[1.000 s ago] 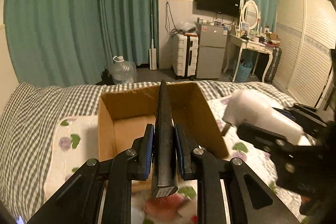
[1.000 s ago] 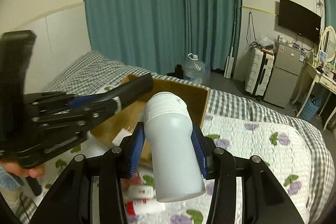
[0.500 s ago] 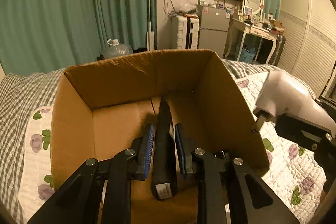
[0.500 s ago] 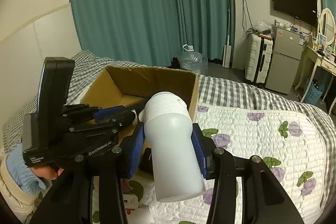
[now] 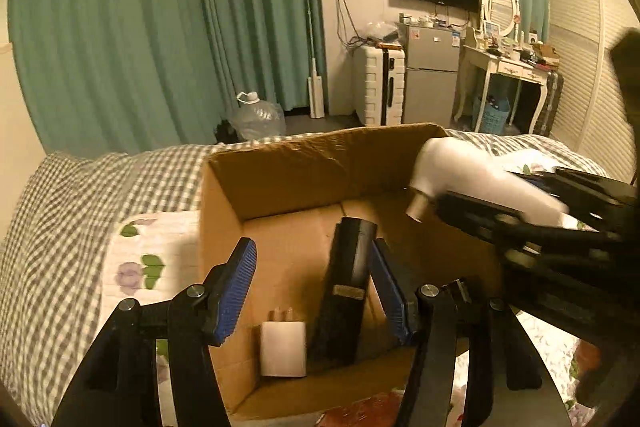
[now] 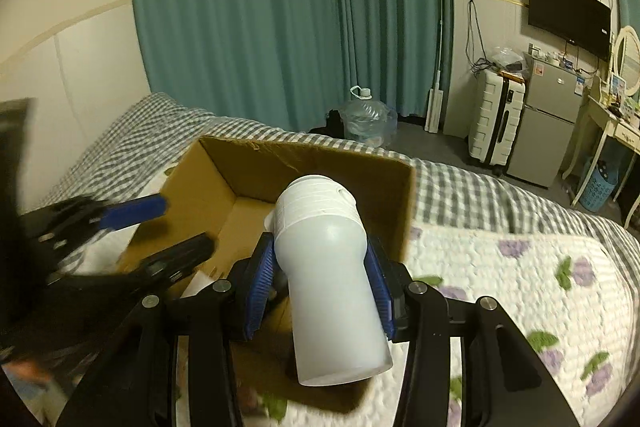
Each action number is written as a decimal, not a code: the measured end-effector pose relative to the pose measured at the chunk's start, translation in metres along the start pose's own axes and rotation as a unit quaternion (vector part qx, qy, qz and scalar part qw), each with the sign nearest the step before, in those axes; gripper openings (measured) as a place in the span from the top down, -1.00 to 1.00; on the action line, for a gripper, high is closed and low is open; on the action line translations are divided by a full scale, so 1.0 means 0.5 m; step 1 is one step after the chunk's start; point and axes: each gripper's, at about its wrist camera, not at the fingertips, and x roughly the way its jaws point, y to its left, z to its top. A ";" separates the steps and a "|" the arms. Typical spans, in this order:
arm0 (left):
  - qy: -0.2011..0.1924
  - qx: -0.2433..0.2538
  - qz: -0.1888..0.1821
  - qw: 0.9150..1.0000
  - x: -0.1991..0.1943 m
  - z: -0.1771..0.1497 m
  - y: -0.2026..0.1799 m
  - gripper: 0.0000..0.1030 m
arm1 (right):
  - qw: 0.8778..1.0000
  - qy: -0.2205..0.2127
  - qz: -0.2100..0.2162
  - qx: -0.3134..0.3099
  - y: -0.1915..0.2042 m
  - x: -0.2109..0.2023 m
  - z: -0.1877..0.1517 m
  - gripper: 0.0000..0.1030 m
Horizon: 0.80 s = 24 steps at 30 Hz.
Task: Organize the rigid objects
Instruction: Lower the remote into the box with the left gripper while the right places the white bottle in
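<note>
on the bed, left gripper [image 5: 316, 291] jaws just opened, black bar [image 5: 346, 291] loose in cardboard box [image 5: 280, 167]; right gripper [image 6: 320, 283] jaws clamp white bottle [image 6: 328, 279].

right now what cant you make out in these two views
- Black flat object, left wrist view: label too small to read.
- White bottle, right wrist view: hides the box floor behind it.
- Left tool, right wrist view: motion-blurred, cut off by the edge.
</note>
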 end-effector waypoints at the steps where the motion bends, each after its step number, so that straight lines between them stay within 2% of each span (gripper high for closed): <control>1: -0.001 0.001 0.003 1.000 -0.006 -0.003 0.005 -0.18 | 1.000 0.003 0.002 0.006 0.003 0.016 0.002 0.14; 4: -0.004 0.002 0.007 1.000 -0.021 -0.007 0.016 -0.18 | 1.000 0.004 0.003 0.016 0.005 0.028 0.001 0.07; 5: -0.005 0.000 0.007 1.000 -0.026 -0.007 0.020 -0.18 | 1.000 0.002 -0.003 0.011 0.010 0.022 0.001 -0.16; 7: -0.008 -0.005 0.007 1.000 -0.043 -0.007 0.028 -0.19 | 1.000 -0.005 -0.018 0.002 0.018 0.000 0.002 -0.38; 10: -0.017 -0.006 0.004 1.000 -0.079 -0.003 0.033 -0.23 | 0.999 -0.021 -0.025 0.005 0.023 -0.062 0.011 -0.41; 13: -0.027 -0.003 0.005 1.000 -0.119 -0.005 0.038 -0.26 | 0.999 -0.036 -0.041 0.001 0.031 -0.124 0.018 -0.68; 16: -0.035 -0.005 0.006 0.999 -0.164 -0.015 0.044 -0.29 | 0.997 -0.050 -0.054 -0.008 0.048 -0.197 0.015 -0.70; 19: -0.040 -0.011 0.007 0.999 -0.207 -0.029 0.055 -0.32 | 0.996 -0.057 -0.068 -0.012 0.066 -0.255 0.001 -0.84; 24: -0.048 -0.021 0.016 0.999 -0.263 -0.067 0.075 -0.33 | 0.996 -0.046 -0.079 -0.021 0.099 -0.305 -0.048 -0.87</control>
